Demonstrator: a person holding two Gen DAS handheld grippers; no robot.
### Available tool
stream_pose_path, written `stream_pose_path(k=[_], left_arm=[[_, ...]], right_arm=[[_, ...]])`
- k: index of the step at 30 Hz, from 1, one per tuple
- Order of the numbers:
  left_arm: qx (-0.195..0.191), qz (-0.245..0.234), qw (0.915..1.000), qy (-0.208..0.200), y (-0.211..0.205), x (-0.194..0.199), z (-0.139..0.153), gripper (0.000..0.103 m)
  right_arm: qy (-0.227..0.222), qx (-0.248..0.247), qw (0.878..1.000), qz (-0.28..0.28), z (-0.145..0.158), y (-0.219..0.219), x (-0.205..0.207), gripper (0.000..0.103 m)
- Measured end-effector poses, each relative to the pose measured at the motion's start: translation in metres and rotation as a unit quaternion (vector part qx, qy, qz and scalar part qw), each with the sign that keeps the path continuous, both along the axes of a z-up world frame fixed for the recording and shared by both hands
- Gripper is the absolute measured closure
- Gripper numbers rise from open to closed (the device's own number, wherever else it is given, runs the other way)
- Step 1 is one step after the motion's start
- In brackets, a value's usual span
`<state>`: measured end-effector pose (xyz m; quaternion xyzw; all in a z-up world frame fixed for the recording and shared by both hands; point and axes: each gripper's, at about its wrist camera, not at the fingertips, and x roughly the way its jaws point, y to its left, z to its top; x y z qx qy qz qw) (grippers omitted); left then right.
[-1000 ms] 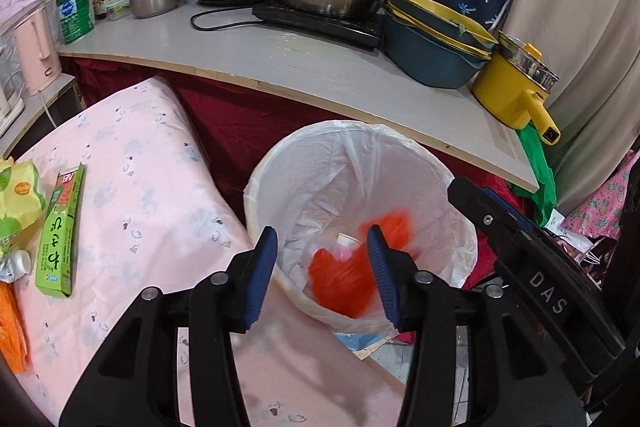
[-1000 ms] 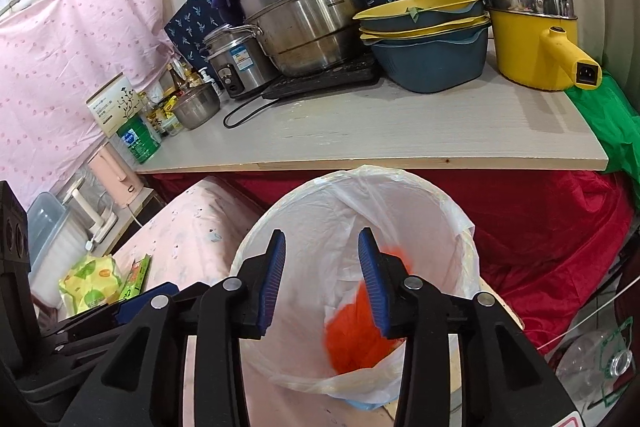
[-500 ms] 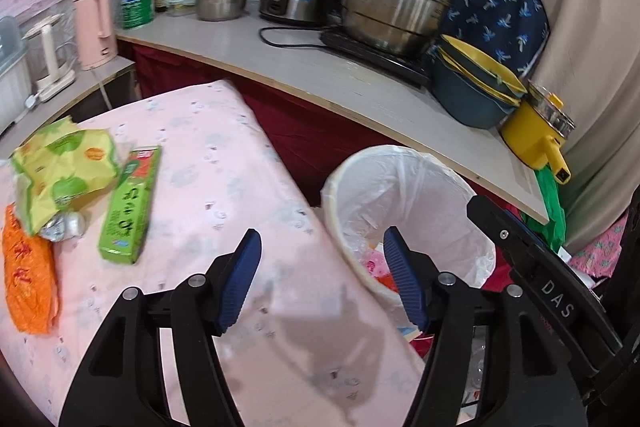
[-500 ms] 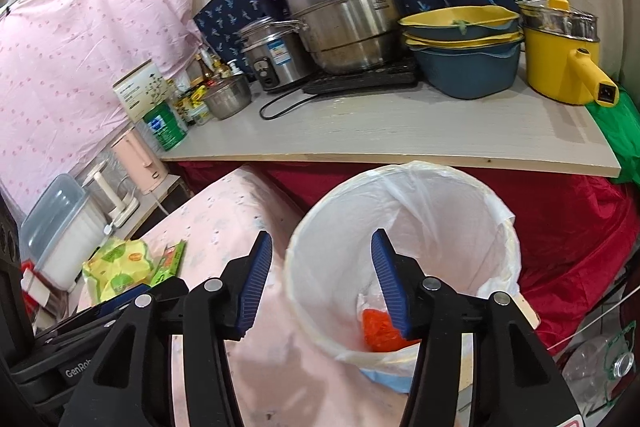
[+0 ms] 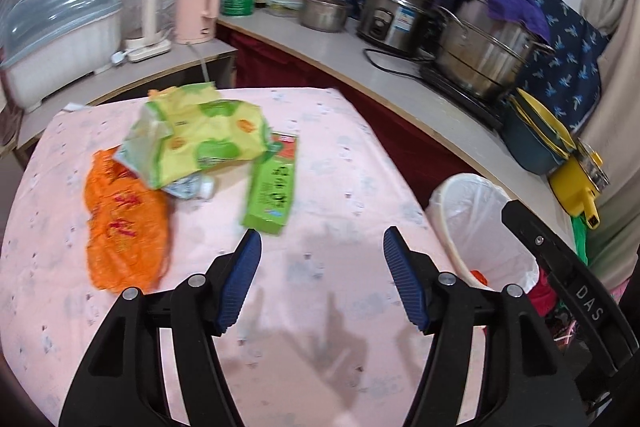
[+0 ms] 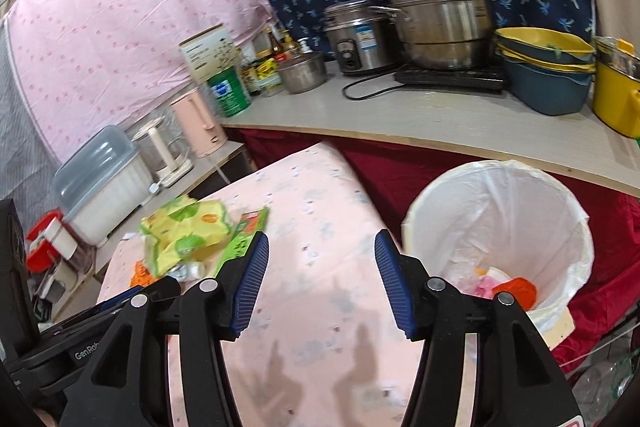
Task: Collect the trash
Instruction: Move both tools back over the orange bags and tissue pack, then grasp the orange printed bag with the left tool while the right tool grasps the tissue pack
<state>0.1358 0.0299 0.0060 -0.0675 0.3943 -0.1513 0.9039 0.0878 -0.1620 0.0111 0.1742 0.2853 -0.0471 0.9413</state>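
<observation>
Lay heaped at the left of the pink-clothed counter (image 5: 340,167): orange bag (image 5: 120,227), yellow-green wrapper (image 5: 200,139), green carton (image 5: 272,191). Hung above bare cloth, left tongs (image 5: 322,281) then right tongs (image 6: 320,283), both just opened wider and gripping nothing. Stood beside the counter's right edge, white-lined bin (image 6: 560,227) with scraps inside

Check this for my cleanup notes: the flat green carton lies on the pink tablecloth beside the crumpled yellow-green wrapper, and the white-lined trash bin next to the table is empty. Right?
Not quite. The white-lined trash bin is not empty: the right wrist view shows orange and pink scraps at its bottom. The rest holds: the flat green carton lies on the pink tablecloth beside the crumpled yellow-green wrapper.
</observation>
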Motion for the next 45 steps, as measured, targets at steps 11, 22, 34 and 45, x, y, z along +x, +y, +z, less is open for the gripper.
stream_pose_path(k=[11,22,34,45], left_arm=[[-0.019,0.097,0.9950,0.017,0.101,-0.002,-0.013,0.033],[-0.039,0.155,0.9860,0.047,0.170,0.009,-0.039,0.033],[-0.054,0.152,0.9829,0.089,0.185,0.044,-0.082,0.034],[-0.078,0.114,0.9842,0.111,0.182,0.067,-0.102,0.073]], right_arm=[[0.011,-0.020,0.997,0.075,0.001,0.087,0.022,0.049],[0.038,-0.026,0.990,0.137,-0.016,0.157,0.061,0.049],[0.062,-0.040,0.980,0.183,-0.038,0.211,0.119,0.049],[0.076,-0.060,0.972,0.214,-0.052,0.242,0.173,0.049]])
